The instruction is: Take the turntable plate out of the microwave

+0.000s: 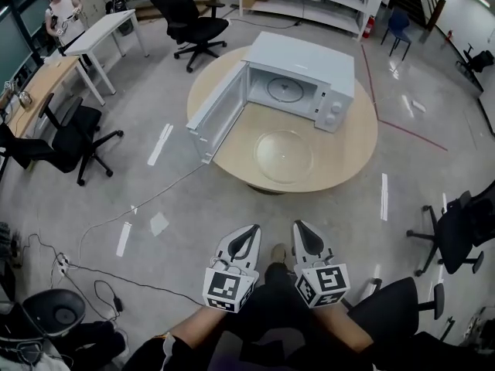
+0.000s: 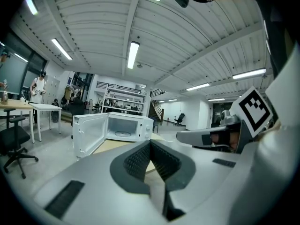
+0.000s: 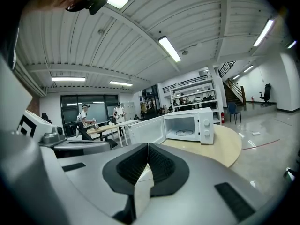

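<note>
Turntable plate [image 1: 284,154], seemingly on the table [image 1: 357,144], lies well beyond both closed hand-held grippers [image 1: 253,229] [image 1: 298,225].

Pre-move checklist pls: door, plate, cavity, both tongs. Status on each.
1. Microwave door open: ok, swung wide.
2. Turntable plate out: ok, a clear round plate lies on the table in front of the microwave.
3. Cavity empty: cannot tell, a round ring shows on its floor.
4. Left tongs free: ok, shut with nothing between them.
5. Right tongs free: ok, shut with nothing between them.
6. Tongs clear of the table: ok, both are over the floor, short of its edge.
</note>
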{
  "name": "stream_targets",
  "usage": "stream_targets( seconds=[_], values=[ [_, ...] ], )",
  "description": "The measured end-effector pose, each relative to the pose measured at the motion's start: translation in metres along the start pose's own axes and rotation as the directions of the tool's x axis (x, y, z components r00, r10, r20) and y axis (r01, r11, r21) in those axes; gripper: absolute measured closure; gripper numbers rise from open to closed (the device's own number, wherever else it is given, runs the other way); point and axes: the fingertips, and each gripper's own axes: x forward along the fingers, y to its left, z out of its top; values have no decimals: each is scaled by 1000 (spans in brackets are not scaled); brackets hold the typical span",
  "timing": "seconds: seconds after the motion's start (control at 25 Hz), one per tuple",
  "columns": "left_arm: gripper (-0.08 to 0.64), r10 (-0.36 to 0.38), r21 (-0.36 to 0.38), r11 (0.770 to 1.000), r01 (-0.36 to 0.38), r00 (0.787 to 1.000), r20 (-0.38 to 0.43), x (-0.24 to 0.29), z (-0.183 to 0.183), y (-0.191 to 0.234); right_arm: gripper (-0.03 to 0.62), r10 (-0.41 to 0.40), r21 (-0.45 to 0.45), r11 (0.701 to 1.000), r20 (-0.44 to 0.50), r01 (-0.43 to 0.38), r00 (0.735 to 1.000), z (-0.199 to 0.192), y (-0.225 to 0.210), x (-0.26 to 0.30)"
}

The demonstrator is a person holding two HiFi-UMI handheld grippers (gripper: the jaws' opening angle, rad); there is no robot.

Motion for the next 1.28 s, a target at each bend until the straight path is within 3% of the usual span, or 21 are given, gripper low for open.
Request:
stream_targets(
  seconds=[0.24,0.6,0.96,1.28],
  values=[
    [514,-8,12,1000,8,1000,5,-29,3,-19,572,-14,-7,1000,20,14,1000,7,13,-31],
    [514,66,49,997,-67,997,30,-46,13,-61,572,54,-13,998,52,-54,997,16,3,-71],
    [514,109,62,992,-109,994,-4,-37,-11,-150,572,93,20,995,28,-94,995,-8,-52,-134],
    [514,167,59,984,-166,986,-11,-46,-26,-192,572,124,-11,992,62,-124,990,-21,-70,-177]
  ],
)
